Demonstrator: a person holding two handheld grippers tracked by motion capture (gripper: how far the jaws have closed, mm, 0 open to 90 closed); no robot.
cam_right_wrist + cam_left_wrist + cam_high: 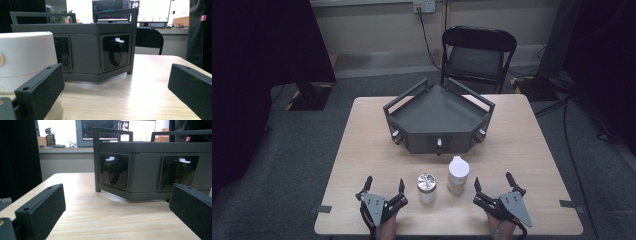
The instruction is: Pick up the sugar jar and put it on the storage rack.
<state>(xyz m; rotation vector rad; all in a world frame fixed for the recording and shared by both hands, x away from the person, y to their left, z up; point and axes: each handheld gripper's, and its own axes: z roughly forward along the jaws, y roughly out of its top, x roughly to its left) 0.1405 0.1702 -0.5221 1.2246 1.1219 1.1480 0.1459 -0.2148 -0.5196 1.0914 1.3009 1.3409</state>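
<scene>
Two jars stand side by side near the table's front edge: a small one with a shiny metal lid [427,188] and a taller one with a white cap [458,174]. My left gripper [384,185] rests open to the left of the metal-lidded jar, nothing between its jaws. My right gripper [494,181] rests open to the right of the white-capped jar. In the right gripper view the white-capped jar [25,56] stands close behind the left jaw, outside the gap of that gripper [113,83]. The left gripper [116,206] looks along bare wood.
A dark grey angular tray with rails and front knobs [439,119] sits mid-table; its knobbed faces show as the tray [150,172] and the tray [95,50] in the gripper views. A black folding chair [478,56] stands beyond the far edge. The wooden table [522,150] ends just behind my hands.
</scene>
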